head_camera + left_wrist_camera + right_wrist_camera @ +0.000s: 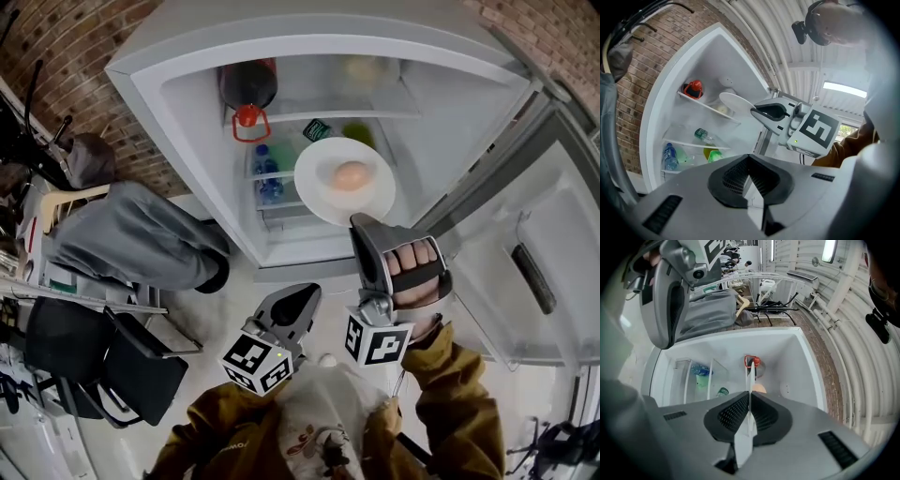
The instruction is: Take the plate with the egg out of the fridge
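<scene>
One plate (314,187) bearing the egg (351,175) is gripped by its rim in the right gripper (361,223) at the fridge (187,84) opening. The left gripper (305,295) is clenched and empty. Next, the plate likely needs drawing clear, kept level.

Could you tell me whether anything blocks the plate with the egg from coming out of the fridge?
Nothing visible does. The right tongs hold the plate by its near rim, egg on it, at the fridge's open front. The door stands open at right, and the left tongs, shut and empty, sit lower left, clear of the path.

egg (759,388): mostly hidden behind right claw (749,394) | fridge door (553,262): cut off at right edge
</scene>
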A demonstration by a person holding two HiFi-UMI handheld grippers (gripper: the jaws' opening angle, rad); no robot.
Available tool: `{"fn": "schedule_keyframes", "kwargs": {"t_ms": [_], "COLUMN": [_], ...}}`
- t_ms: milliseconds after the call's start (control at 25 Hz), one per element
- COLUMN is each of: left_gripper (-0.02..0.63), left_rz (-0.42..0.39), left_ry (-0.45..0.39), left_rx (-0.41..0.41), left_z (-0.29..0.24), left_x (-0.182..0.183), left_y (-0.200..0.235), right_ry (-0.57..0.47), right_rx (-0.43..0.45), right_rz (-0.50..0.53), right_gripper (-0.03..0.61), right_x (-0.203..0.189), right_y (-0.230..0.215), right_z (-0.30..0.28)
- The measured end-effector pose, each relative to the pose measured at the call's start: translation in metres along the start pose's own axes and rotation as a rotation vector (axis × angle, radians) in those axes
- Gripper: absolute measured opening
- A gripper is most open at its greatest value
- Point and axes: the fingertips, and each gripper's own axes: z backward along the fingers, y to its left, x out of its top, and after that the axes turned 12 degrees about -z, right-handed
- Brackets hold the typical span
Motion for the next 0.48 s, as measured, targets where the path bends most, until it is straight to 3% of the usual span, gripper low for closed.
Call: {"fn": "schedule_keyframes", "kwargs": {"t_ms": [480], "left_gripper": [0.008], "left_rz": [-0.014], "left_ry": [-0.015], "left_rx": [0.068], "left_z": [0.034], "left_x": [-0.006], "left_y": [-0.061], "right_ry": [-0.072], "right_rx": [0.003], "right_rz": [0.001], "right_gripper": [0.021], "right_x": [0.008], "right_y": [0.005], "right_z": [0.086]}}
